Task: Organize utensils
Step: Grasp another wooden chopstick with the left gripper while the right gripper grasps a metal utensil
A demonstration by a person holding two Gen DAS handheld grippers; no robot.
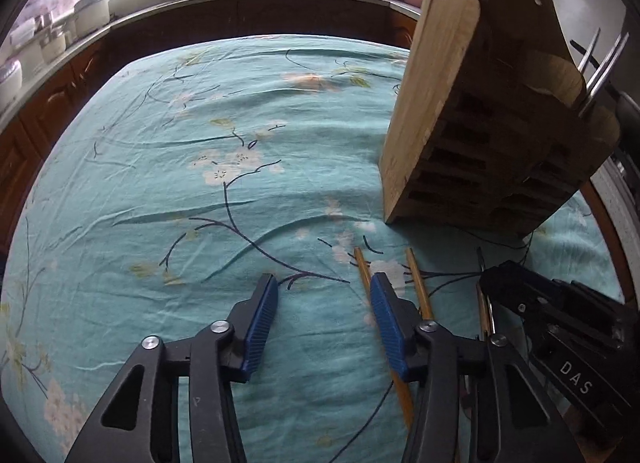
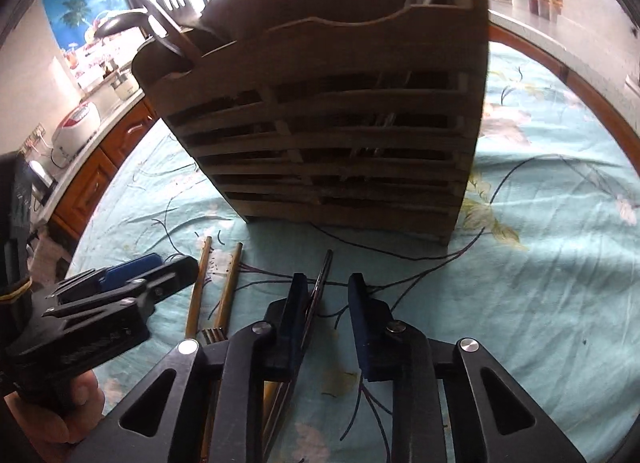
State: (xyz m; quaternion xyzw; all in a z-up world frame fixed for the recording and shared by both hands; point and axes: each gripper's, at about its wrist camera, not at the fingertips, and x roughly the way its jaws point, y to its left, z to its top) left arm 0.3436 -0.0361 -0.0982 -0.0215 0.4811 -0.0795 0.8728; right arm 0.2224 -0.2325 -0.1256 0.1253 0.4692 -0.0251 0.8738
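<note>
A slatted wooden utensil holder point(image 1: 492, 131) stands on the teal floral cloth, holding forks point(image 1: 600, 63) and other metal utensils; it also fills the right wrist view point(image 2: 332, 123). Two wooden chopsticks point(image 1: 418, 283) lie in front of it, also seen in the right wrist view point(image 2: 224, 287). My left gripper point(image 1: 324, 295) is open just above the cloth, its right finger over one chopstick. My right gripper point(image 2: 324, 295) is open, with a thin dark metal utensil point(image 2: 320, 287) lying against its left finger. The right gripper also shows in the left wrist view point(image 1: 520, 291).
The cloth-covered table point(image 1: 180, 183) stretches left and ahead. A kitchen counter with pots point(image 1: 92, 11) and wooden cabinets runs behind. A white rice cooker point(image 2: 76, 131) sits on a counter to the left. A small fork point(image 2: 214, 333) lies near the chopsticks.
</note>
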